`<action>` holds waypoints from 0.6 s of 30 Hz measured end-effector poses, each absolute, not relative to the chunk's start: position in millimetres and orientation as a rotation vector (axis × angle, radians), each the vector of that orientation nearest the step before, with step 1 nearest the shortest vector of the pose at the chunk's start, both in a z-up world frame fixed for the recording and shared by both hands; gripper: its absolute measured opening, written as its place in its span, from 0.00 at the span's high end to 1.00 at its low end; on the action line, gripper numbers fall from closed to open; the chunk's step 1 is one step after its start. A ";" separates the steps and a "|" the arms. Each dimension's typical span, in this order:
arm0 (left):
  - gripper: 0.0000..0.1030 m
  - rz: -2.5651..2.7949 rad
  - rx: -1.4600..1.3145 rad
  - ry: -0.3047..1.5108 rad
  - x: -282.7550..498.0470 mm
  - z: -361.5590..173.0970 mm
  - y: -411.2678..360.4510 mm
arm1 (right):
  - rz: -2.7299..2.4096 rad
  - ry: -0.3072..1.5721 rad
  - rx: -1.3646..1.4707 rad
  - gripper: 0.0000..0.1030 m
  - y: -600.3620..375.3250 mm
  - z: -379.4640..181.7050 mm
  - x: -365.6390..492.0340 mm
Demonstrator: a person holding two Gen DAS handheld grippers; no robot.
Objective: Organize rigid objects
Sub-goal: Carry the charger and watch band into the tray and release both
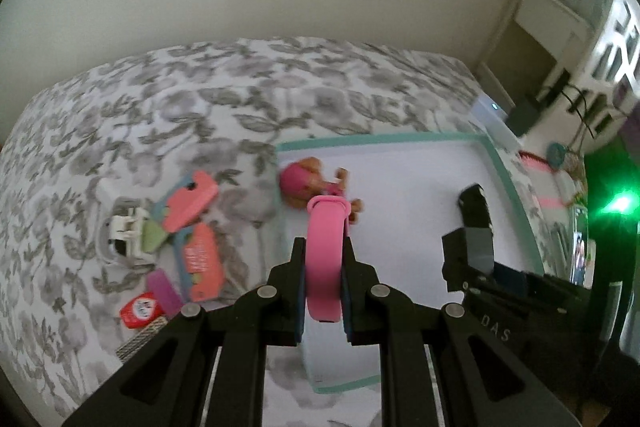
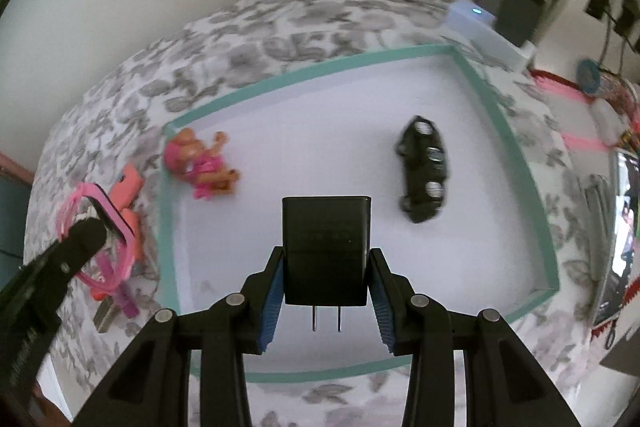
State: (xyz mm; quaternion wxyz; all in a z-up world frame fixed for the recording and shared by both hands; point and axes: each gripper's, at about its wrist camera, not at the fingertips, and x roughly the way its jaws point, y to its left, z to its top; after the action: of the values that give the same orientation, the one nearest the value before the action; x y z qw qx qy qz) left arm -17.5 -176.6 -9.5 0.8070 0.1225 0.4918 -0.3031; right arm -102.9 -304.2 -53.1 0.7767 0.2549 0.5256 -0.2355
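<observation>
Wide bare floor opens in the middle of the white tray (image 2: pixel 496 115), between the pink doll (image 2: pixel 202 163) in its far-left corner and the black toy car (image 2: pixel 424 171) toward the right. Left of the tray, a toy pile (image 1: pixel 188 239) crowds the bed (image 1: pixel 160 99).

Left wrist view: looks forward and down along the left gripper (image 1: pixel 323 259), from near above the left edge of the teal-rimmed tray (image 1: pixel 400 138).
Right wrist view: looks forward and down along the right gripper (image 2: pixel 326 267), close over the tray's middle.
Shared: tray, pink figure (image 1: pixel 298 183), black toy car (image 2: pixel 424 169), floral bedspread (image 1: pixel 160 107), and each other's gripper.
</observation>
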 end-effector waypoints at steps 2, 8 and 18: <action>0.86 -0.655 0.280 1.056 -21.5 -12.8 -182.4 | -0.519 1.135 0.564 0.59 -309.3 -53.3 -109.1; 0.86 -0.669 0.315 1.086 -27.0 -27.5 -193.2 | -0.538 1.145 0.555 0.59 -314.6 -54.3 -112.2; 0.86 -0.668 0.341 1.147 -26.5 -52.6 -203.2 | -0.544 1.208 0.536 0.59 -314.6 -73.1 -110.4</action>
State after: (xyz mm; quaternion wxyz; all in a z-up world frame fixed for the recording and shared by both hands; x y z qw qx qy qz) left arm -26.5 -203.2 -52.6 0.7742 0.1576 0.5297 -0.3084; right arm -110.4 -314.6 -73.1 0.7552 0.2458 0.5540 -0.2496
